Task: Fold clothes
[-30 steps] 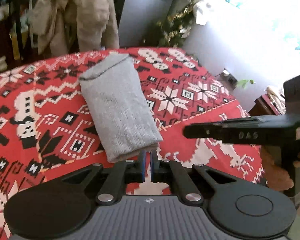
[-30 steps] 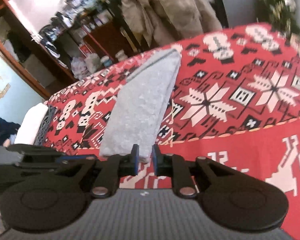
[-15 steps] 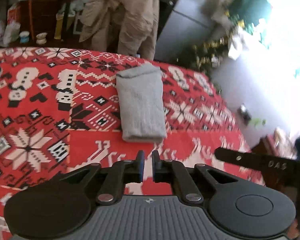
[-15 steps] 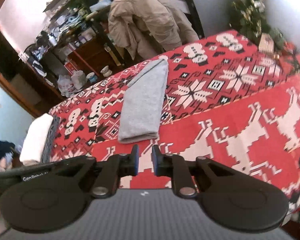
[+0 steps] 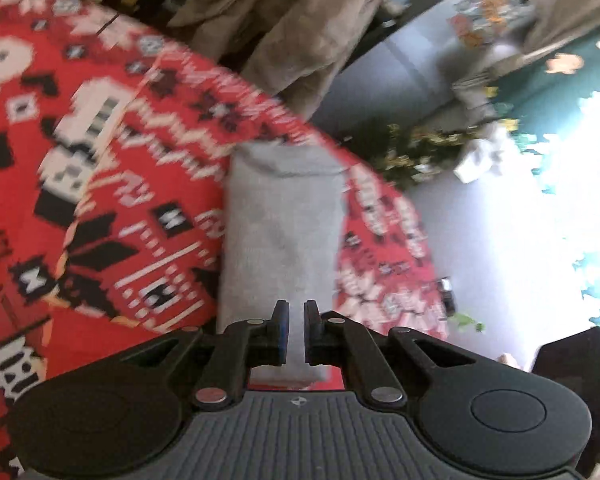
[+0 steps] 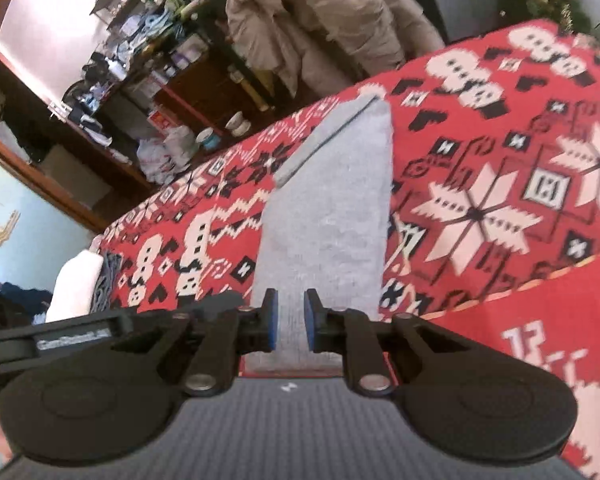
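A grey garment (image 5: 280, 232), folded into a long narrow strip, lies flat on the red patterned tablecloth (image 5: 100, 200). My left gripper (image 5: 296, 332) hovers over its near end, fingers almost together, and grey fabric shows through the thin gap. In the right wrist view the same grey garment (image 6: 328, 232) runs away from me. My right gripper (image 6: 291, 320) sits over that near end too, with a narrow gap and nothing pinched. The left gripper's black body (image 6: 80, 336) shows at the left edge. The garment's near edge is partly hidden by both grippers.
A beige jacket (image 6: 320, 24) hangs behind the table's far edge. Cluttered shelves (image 6: 140, 60) stand at the back left. A white folded item on a dark one (image 6: 76, 284) rests on the table's left. Floor and a decorated plant (image 5: 420, 148) lie beyond the right edge.
Both grippers pulled back from the garment half a second ago and have now come forward and down over its near end. Finger gaps look unchanged. The garment has not moved.
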`<action>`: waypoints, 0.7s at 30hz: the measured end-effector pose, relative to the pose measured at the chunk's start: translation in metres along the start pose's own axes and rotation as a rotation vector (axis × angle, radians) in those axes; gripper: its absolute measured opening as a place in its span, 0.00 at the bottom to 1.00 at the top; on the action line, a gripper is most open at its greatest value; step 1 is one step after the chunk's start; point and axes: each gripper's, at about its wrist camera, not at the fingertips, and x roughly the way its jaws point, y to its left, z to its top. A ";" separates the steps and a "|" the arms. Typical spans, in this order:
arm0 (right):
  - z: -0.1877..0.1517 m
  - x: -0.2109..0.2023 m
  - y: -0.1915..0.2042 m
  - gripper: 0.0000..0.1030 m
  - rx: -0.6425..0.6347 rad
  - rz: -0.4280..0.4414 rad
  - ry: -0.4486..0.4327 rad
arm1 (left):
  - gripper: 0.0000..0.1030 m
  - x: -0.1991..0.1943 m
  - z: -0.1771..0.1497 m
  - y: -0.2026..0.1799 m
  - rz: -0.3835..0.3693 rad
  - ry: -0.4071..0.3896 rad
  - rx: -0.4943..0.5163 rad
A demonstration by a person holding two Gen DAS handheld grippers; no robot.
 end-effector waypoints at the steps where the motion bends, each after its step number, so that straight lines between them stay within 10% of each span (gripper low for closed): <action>1: -0.001 0.005 0.000 0.16 -0.004 -0.008 0.017 | 0.04 0.004 -0.001 0.004 0.009 0.019 -0.017; 13: -0.025 0.023 0.003 0.21 -0.096 0.003 0.101 | 0.02 -0.002 -0.002 0.026 -0.090 -0.005 -0.102; 21: -0.008 0.015 0.003 0.29 -0.073 -0.001 -0.090 | 0.05 -0.010 0.001 0.024 -0.100 -0.082 -0.077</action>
